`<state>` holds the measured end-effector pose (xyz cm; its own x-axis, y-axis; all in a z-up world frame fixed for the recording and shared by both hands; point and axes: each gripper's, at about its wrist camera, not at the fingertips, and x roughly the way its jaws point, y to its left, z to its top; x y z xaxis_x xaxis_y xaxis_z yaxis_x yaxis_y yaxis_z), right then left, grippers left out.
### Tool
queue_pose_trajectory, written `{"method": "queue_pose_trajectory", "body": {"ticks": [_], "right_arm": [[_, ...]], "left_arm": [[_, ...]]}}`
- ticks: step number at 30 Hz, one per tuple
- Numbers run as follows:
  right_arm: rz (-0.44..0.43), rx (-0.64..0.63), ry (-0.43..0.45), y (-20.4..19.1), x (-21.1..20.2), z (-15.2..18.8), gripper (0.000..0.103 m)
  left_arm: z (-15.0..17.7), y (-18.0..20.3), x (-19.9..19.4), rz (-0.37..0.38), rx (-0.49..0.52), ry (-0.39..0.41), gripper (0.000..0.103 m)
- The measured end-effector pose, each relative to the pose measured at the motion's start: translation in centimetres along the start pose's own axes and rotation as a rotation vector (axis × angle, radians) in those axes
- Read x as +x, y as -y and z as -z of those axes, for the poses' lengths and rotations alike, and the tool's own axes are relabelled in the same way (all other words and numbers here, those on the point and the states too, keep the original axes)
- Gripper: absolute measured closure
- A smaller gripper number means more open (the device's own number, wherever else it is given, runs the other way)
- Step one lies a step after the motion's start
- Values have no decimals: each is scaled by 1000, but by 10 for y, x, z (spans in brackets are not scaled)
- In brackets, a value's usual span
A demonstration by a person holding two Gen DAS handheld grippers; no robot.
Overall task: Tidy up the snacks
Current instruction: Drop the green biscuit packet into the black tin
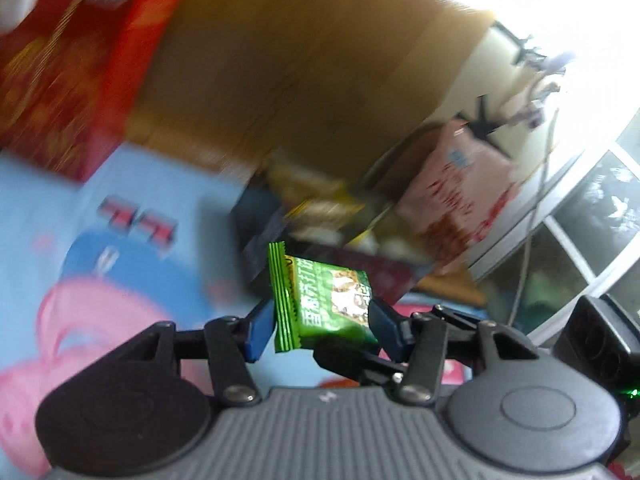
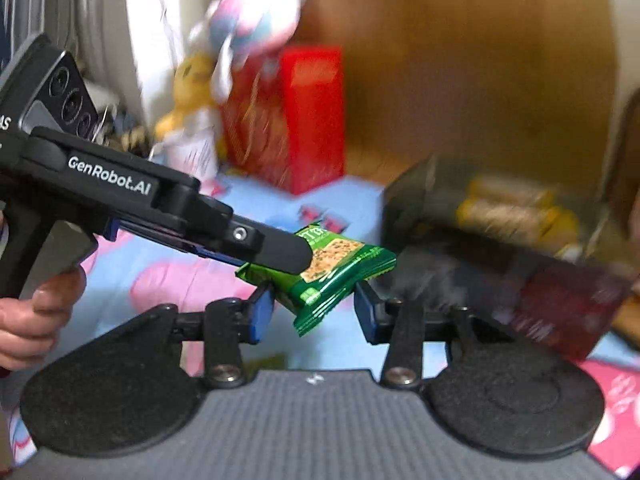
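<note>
Green snack packet (image 1: 324,300) clamped between left gripper (image 1: 320,326) jaws (right gripper's (image 2: 312,310) parted)

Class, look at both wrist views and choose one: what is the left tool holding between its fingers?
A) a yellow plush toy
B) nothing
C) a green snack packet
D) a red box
C: in the left wrist view the left tool is shut on the green snack packet, and the right wrist view shows that packet held in front of the open right tool.
</note>
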<state>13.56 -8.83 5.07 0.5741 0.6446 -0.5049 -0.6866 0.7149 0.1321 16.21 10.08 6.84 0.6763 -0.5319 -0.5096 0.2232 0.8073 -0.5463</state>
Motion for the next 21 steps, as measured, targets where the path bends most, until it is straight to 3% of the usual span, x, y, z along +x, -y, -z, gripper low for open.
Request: {"method": "queue_pose_trajectory", "body": {"ticks": [4,9,15,21], "right_arm": [[63,8,79,23,-16,-16,57],[126,35,103,57,-9,-31,57],[146,94,91,80,18,-32,53],[153,143,109,82,21,-23,45]], "left_arm": [[-26,27,21,10,59,29,51],[-49,34,62,-24,55,34,51],[-55,30,90,-135,59,31,47],[-42,37,83,-242,131,62,43]]}}
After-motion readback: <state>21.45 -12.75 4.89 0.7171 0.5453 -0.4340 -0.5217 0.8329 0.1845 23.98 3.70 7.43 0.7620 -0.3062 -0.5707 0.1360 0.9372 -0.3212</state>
